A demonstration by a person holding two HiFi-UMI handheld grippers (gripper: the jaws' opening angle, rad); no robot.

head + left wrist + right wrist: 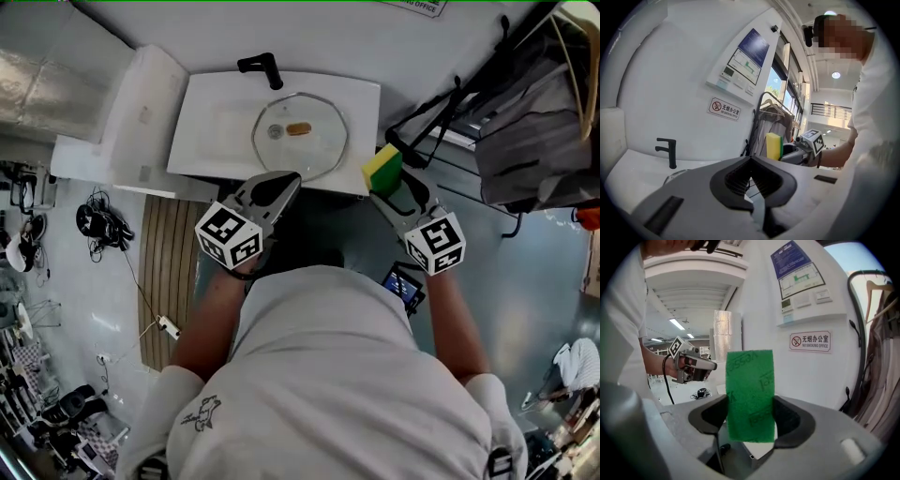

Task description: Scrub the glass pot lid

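Note:
The round glass pot lid (pixel 314 150) lies in the white sink (pixel 211 141), with a brown knob (pixel 298 128) at its middle. My left gripper (pixel 286 181) hovers at the lid's near rim. Its jaws are shut, and in the left gripper view (pixel 751 158) nothing shows between them. A sliver of the lid (pixel 674 176) peeks over the gripper body. My right gripper (pixel 392 180) is held right of the sink's front corner, shut on a yellow and green sponge (pixel 382 169). The sponge's green scouring face (pixel 750 394) stands upright between the pads.
A black faucet (pixel 262 67) stands at the sink's back edge. A rack with hanging clothes (pixel 534 122) crowds the right side. A white block (pixel 141 103) adjoins the sink on the left. A wooden floor mat (pixel 173 272) and cables (pixel 98 220) lie below left.

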